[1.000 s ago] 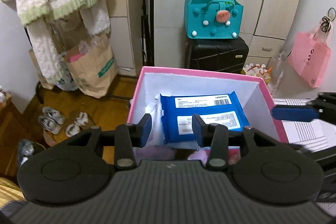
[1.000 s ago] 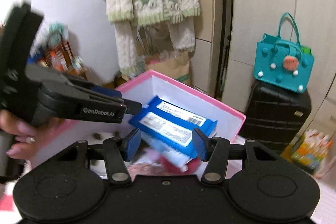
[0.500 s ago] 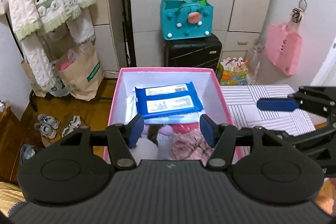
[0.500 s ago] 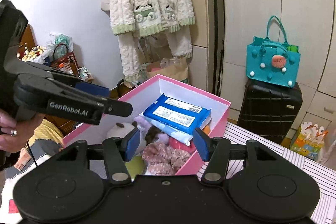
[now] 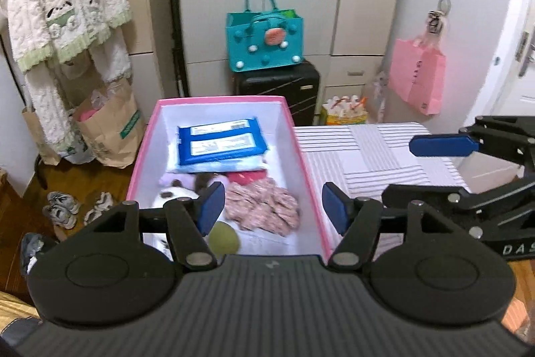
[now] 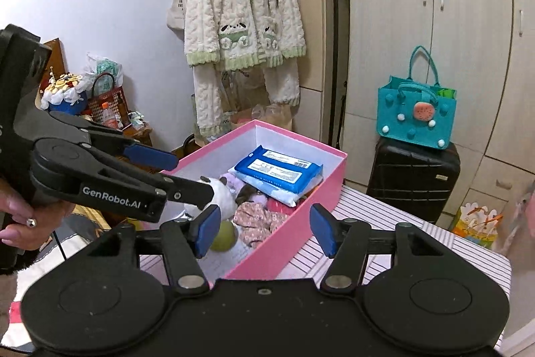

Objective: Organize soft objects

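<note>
A pink box stands on the striped table. Inside lie blue wipe packs, a pink floral cloth, a panda plush and a green ball. My left gripper is open and empty, above the box's near end. My right gripper is open and empty, near the box's right side. The left gripper also shows in the right wrist view, the right gripper in the left wrist view.
The striped table extends right of the box. Behind stand a black suitcase with a teal bag, wardrobes, a pink bag, a hanging fleece robe, paper bags and shoes on the floor.
Both grippers have pulled back and up from the box, open and empty. More of the box's contents and the striped table now show.
</note>
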The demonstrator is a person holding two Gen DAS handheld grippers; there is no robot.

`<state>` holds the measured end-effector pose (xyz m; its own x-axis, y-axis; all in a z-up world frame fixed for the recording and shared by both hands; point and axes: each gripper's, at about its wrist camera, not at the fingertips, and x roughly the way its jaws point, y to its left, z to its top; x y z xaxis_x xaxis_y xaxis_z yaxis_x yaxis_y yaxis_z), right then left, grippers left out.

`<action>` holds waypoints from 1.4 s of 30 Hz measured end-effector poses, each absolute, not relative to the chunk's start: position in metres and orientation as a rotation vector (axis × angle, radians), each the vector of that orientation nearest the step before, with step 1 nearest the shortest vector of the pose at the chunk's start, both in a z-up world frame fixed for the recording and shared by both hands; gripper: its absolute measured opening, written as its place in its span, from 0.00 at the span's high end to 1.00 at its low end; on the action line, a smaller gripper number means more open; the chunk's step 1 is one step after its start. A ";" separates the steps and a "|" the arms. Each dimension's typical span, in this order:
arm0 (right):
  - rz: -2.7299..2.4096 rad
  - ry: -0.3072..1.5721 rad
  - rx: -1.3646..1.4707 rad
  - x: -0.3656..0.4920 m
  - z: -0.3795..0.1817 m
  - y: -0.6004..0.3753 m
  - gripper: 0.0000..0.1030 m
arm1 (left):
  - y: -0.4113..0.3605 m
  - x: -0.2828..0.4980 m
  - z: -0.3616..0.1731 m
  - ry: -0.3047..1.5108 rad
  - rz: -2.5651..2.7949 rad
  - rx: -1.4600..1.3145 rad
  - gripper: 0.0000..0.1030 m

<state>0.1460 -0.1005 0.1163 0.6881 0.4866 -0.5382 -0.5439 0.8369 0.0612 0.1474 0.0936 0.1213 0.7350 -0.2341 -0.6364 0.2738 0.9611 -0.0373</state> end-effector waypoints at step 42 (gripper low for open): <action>0.230 0.442 0.058 0.002 0.053 -0.163 0.00 | 0.059 0.020 0.067 0.558 -0.076 0.027 0.00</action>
